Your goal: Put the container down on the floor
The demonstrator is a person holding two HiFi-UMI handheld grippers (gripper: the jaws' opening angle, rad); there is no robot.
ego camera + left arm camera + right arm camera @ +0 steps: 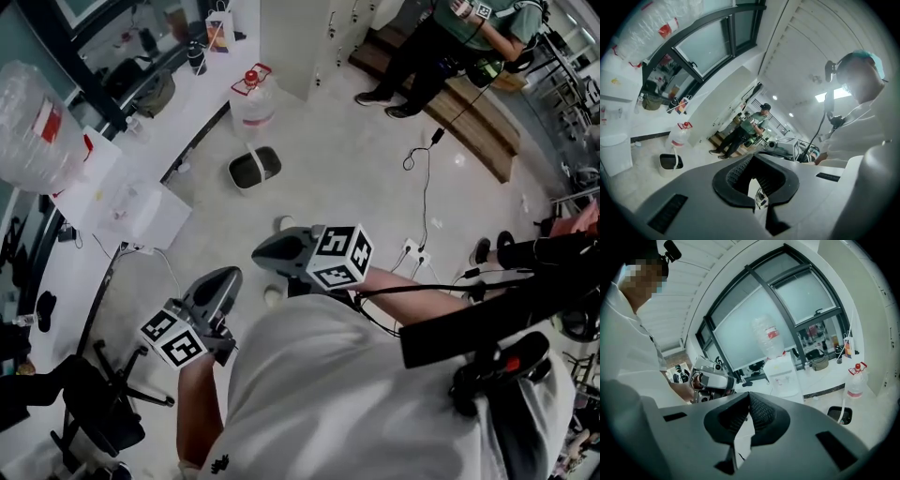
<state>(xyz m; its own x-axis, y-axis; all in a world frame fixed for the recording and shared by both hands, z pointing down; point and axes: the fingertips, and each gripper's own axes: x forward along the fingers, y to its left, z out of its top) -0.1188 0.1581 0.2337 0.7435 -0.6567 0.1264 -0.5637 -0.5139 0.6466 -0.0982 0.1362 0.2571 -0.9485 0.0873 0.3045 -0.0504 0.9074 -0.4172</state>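
A clear plastic container (pixel 253 101) with a red cap and handle stands upright on the pale floor beside the white counter; it also shows as the container (pixel 678 136) and the container (pixel 855 383). Just in front of it sits a small white bin (pixel 254 169) with a dark inside. My left gripper (pixel 220 278) and right gripper (pixel 264 251) hang close to my body, well short of the container. The left gripper (pixel 754 154) is shut with nothing in it. The right gripper (pixel 749 393) is also shut and holds nothing.
A water dispenser (pixel 780 376) with a big clear bottle (pixel 37 122) stands at the left counter. A person (pixel 441 47) stands by a wooden bench (pixel 478 122). Cables and a power strip (pixel 412 253) lie on the floor at right; an office chair (pixel 94 403) is at lower left.
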